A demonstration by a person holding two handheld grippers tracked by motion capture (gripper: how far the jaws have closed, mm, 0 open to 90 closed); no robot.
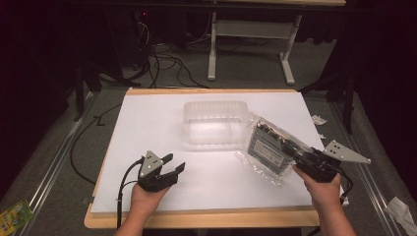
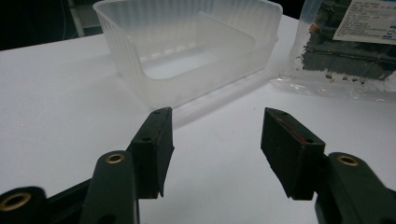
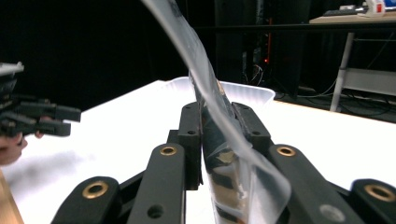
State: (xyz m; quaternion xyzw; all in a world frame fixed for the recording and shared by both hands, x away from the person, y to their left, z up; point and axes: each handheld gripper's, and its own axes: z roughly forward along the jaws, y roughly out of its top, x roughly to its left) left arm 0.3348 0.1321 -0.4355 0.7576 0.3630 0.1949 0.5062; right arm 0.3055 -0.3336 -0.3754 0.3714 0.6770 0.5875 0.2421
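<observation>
A clear plastic bag (image 1: 268, 147) with a dark flat pack and a white label inside lies tilted at the table's right. My right gripper (image 1: 301, 158) is shut on its near edge; in the right gripper view the bag (image 3: 219, 140) stands pinched between the two jaws. A translucent plastic tub (image 1: 215, 122) stands empty at the table's middle back, just left of the bag. My left gripper (image 1: 172, 164) is open at the front left, with nothing between its fingers. In the left gripper view the tub (image 2: 187, 46) lies ahead and the bag (image 2: 345, 46) at upper right.
A white sheet (image 1: 147, 128) covers the wooden table (image 1: 196, 219). Cables (image 1: 162, 64) run over the floor behind, beside a white table frame (image 1: 251, 44). Scraps of packaging (image 1: 401, 209) lie on the floor at right, and a green packet (image 1: 14, 214) at left.
</observation>
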